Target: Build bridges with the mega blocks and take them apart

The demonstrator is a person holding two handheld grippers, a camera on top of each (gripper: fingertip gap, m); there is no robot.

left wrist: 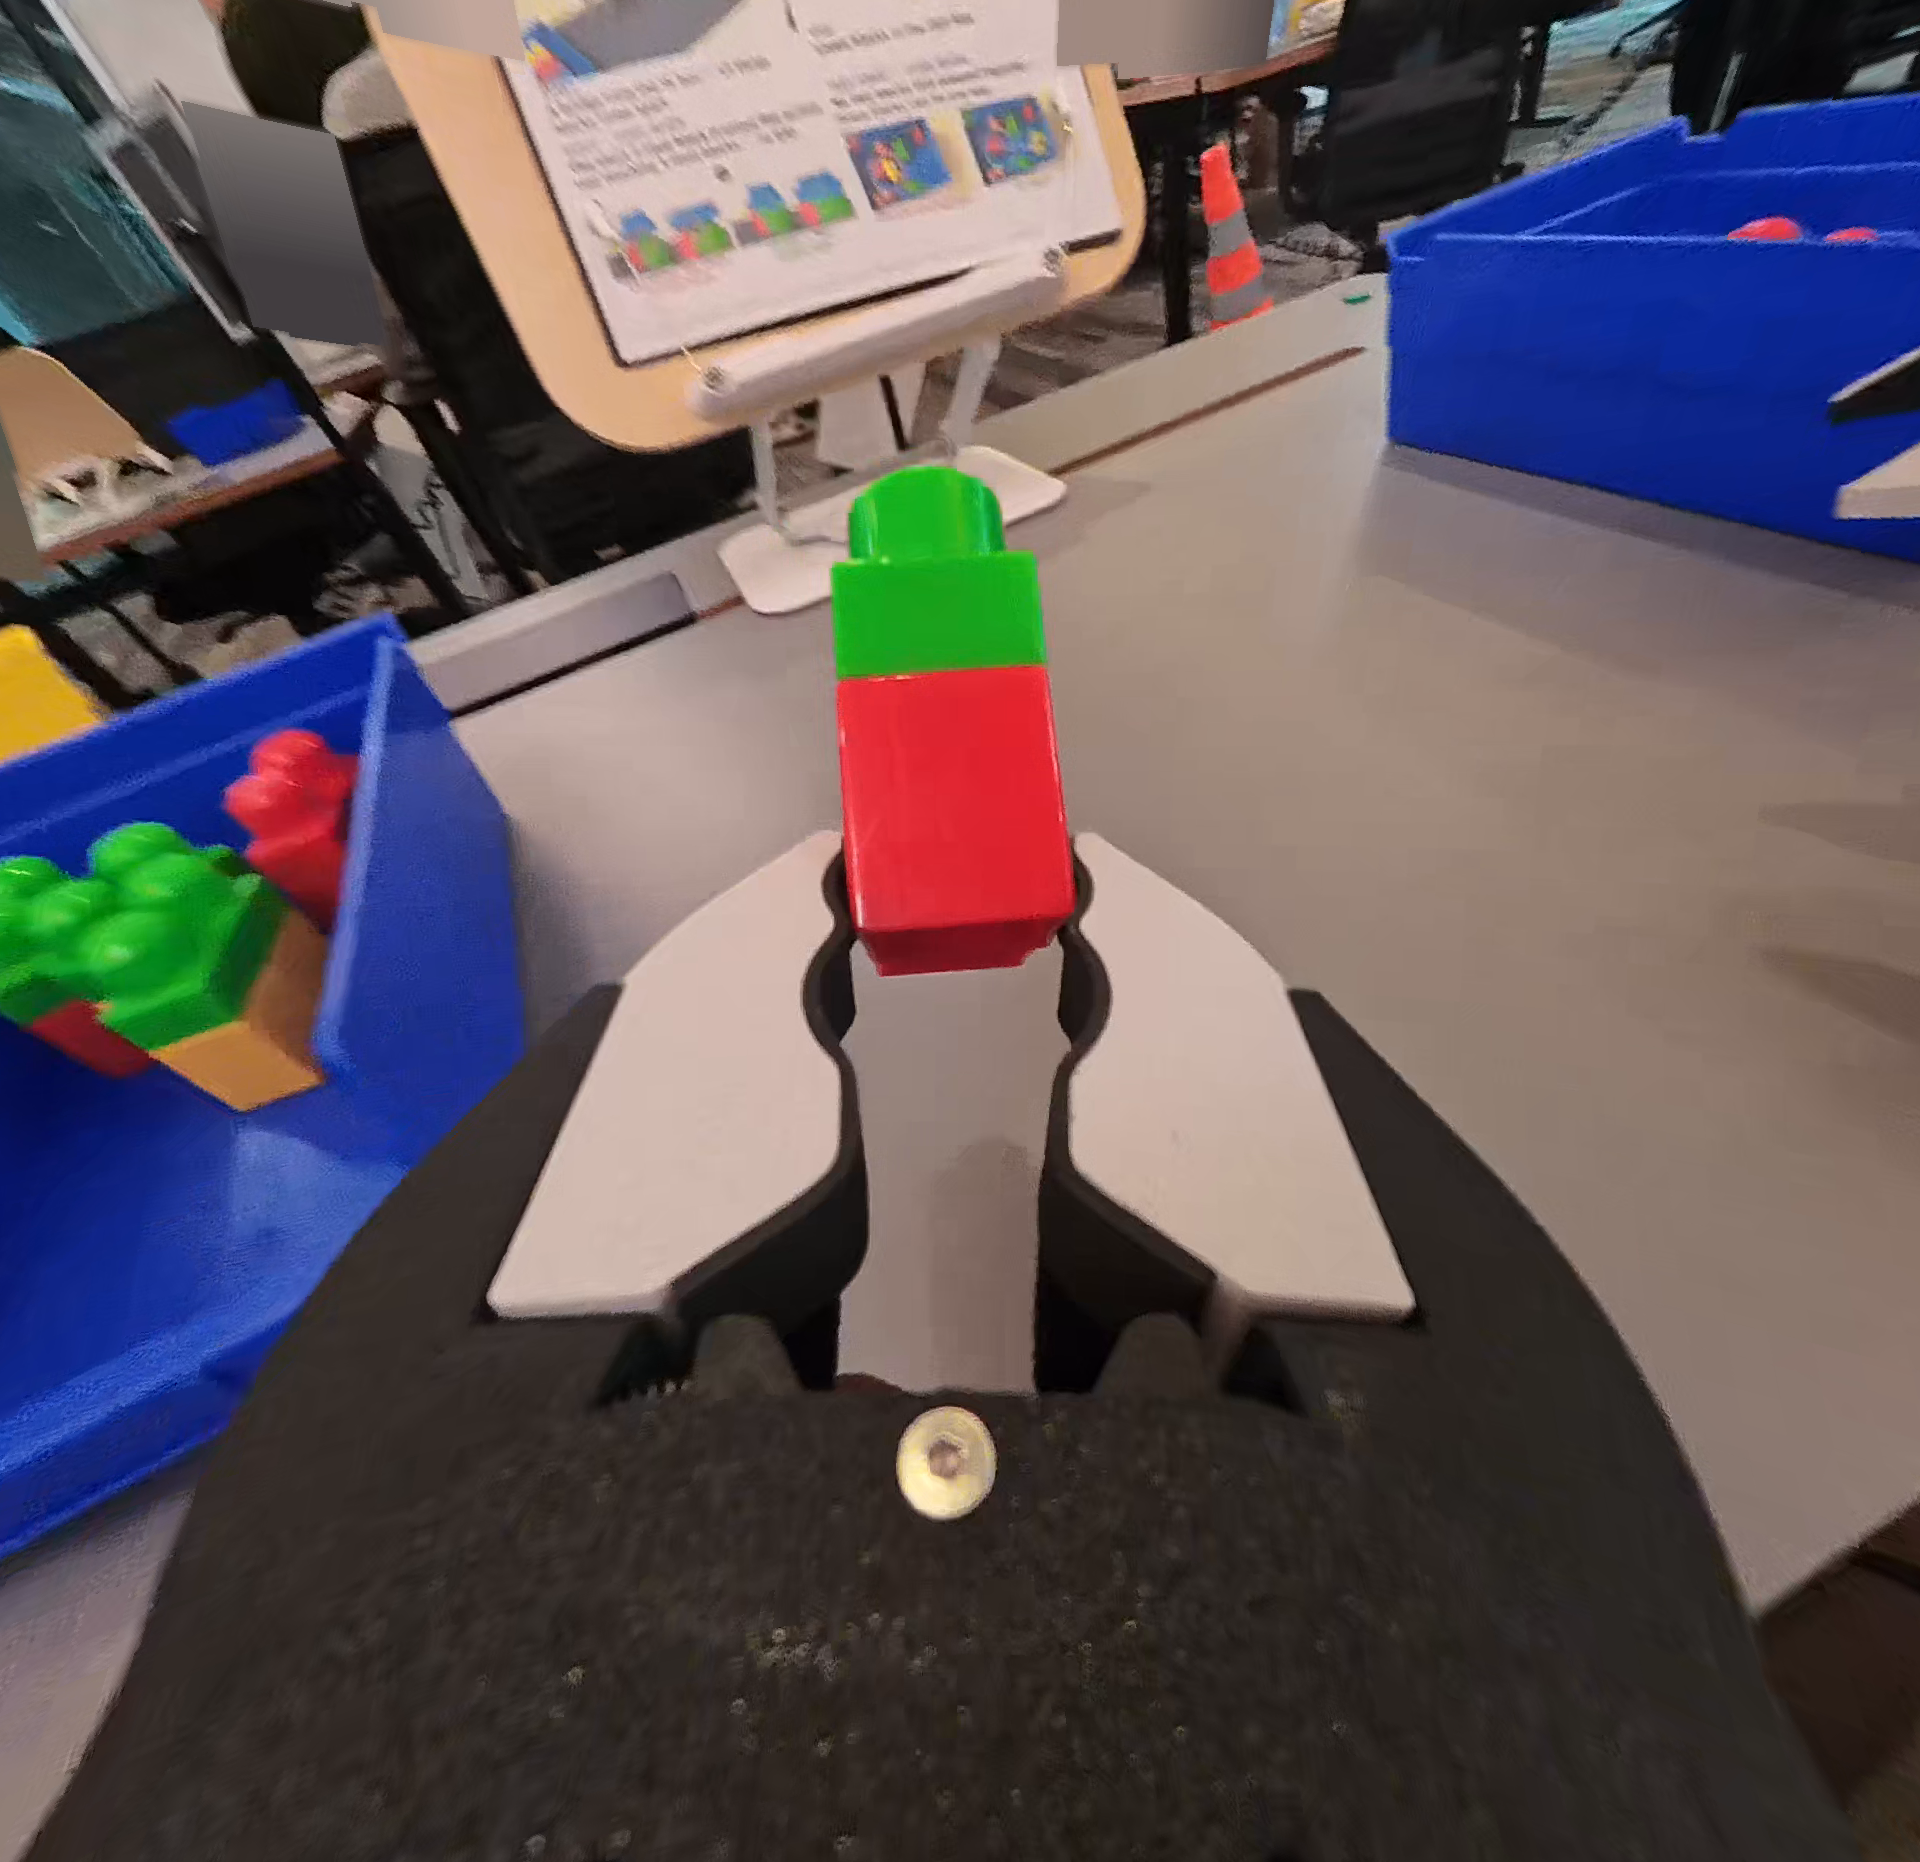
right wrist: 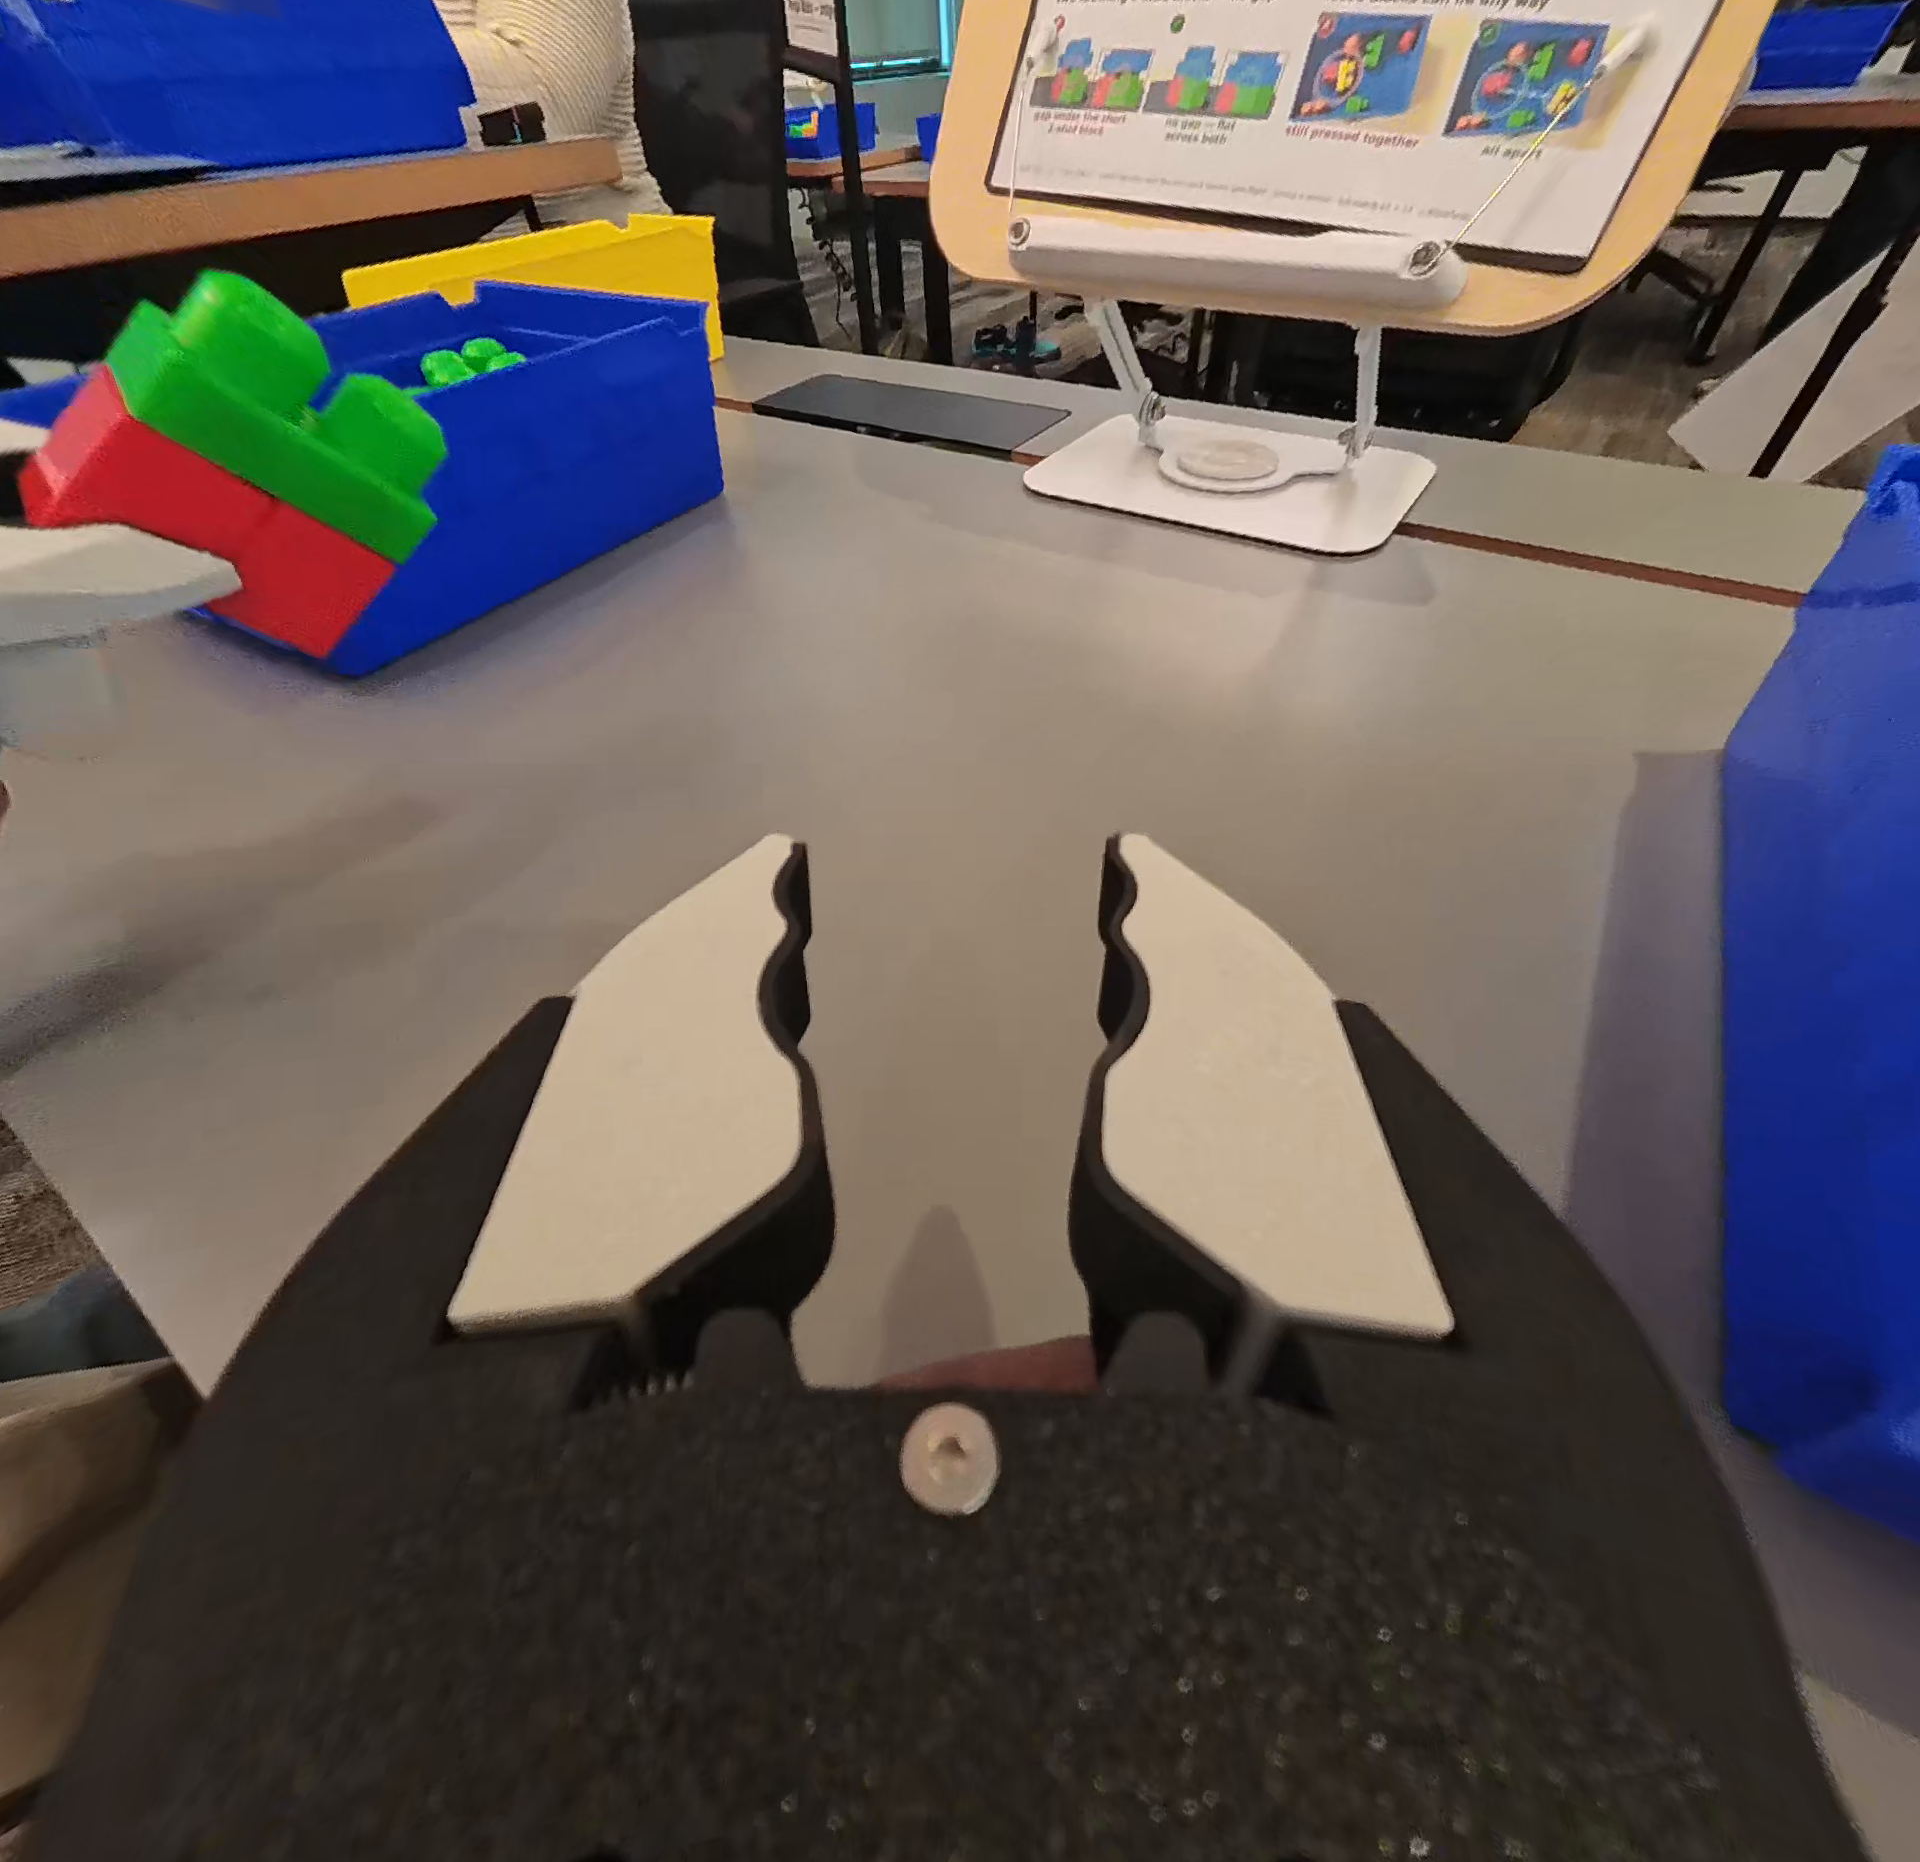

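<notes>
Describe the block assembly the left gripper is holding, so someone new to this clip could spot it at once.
Start at the grey table between the blue plastic bins; the left gripper is above it. Clamped between its fingertips is a small bridge: a green two-stud block pressed across two red blocks. Unlike the loose blocks lying in the left blue bin, it is held in the air, tilted.

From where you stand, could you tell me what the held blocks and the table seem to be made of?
Red block and green block in the left tool: likely moulded plastic, glossy, with soft highlights. Table: smooth matte grey, perhaps laminate; hard to tell.
</notes>
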